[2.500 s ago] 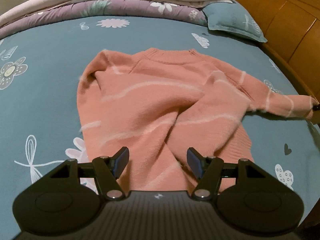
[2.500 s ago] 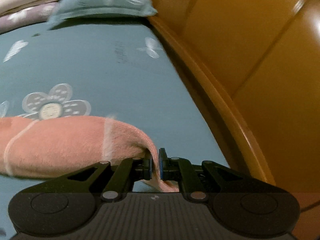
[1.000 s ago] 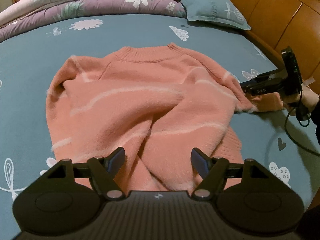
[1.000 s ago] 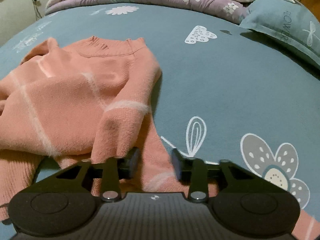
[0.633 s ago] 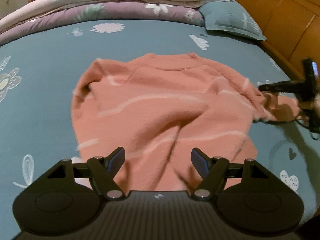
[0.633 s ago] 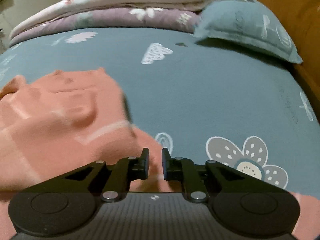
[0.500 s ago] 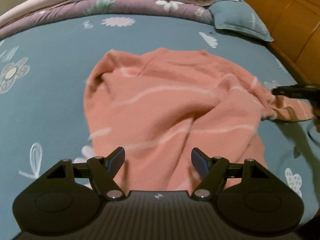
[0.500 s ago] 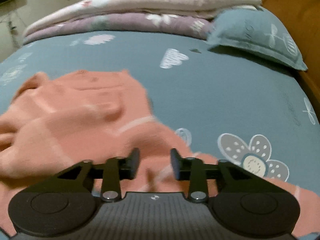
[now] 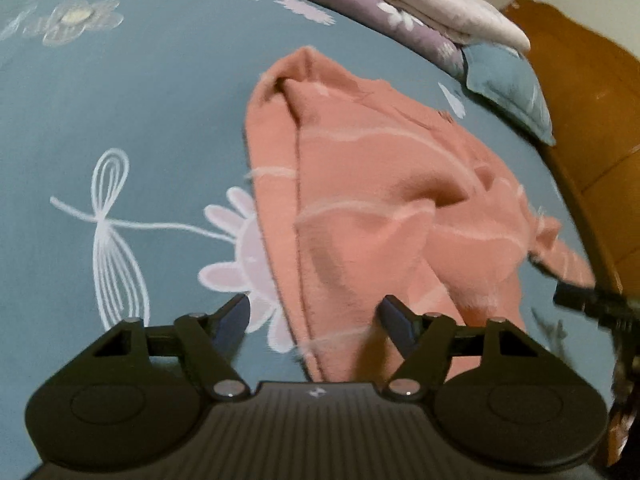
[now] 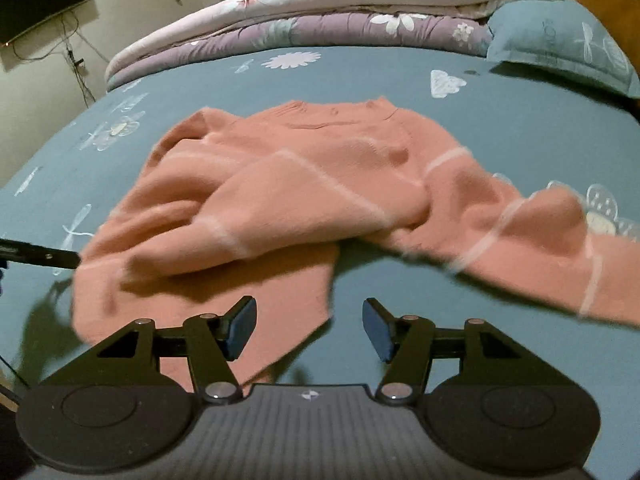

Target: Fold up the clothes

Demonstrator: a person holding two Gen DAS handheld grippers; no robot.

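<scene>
Jaws of the left gripper (image 9: 314, 312) stand wide apart, empty, straddling the near left edge of the sweater (image 9: 380, 184), which lies rumpled mid-bed (image 9: 120, 120), collar toward the pillow (image 9: 508, 76) at the far right corner. Its right sleeve (image 10: 540, 240) trails toward the bed's right edge. The right gripper (image 10: 309, 328) hovers, jaws also wide and empty, over the near hem. Risk, as I judge it: pinching only the top layer would drag the bunched knit and skew the fold.
</scene>
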